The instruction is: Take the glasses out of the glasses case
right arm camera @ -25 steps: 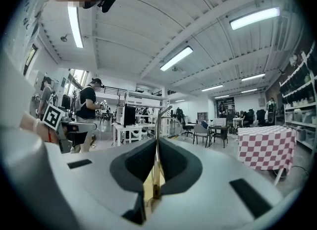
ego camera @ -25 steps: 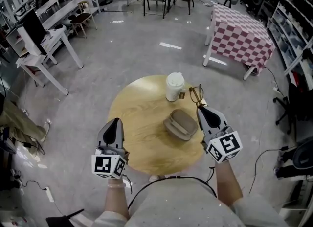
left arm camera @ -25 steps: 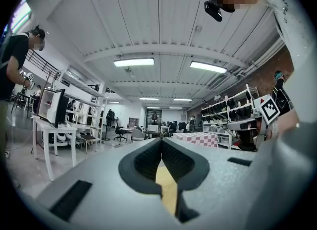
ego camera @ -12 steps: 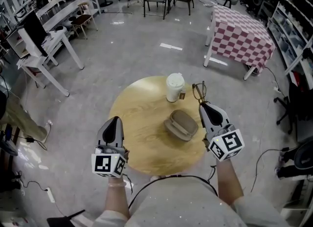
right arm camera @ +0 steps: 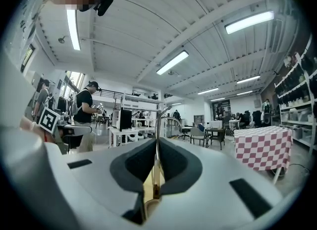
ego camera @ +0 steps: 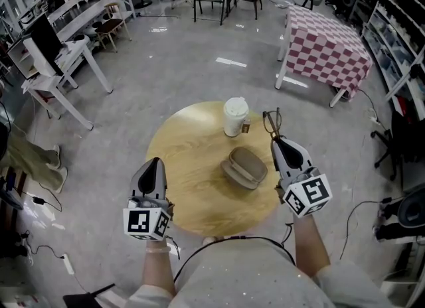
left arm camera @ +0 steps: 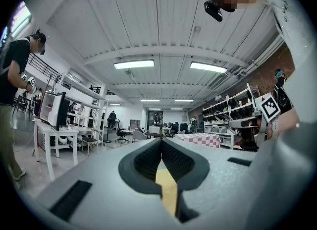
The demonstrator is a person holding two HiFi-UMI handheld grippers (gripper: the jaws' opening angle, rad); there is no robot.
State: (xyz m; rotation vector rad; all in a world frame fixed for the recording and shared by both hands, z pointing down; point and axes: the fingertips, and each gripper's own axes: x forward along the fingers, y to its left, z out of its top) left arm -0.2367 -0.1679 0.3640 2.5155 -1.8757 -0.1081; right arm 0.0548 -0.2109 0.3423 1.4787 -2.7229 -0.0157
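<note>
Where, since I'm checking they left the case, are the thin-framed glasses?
Head view, right side: the thin-framed glasses are clamped in the right gripper, just right of the white paper cup.

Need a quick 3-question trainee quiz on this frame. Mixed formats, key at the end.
1. True or false: the left gripper holds the glasses.
2. Pick one: what stands on the table beyond the glasses case?
A. a white lidded cup
B. a laptop
C. a bowl
3. Fill in: the right gripper is shut on the ___.

Key
1. False. Its jaws are together with nothing between them.
2. A
3. glasses. The jaws pinch one temple arm, and the frame sticks out past the fingertips, clear of the case.
</note>
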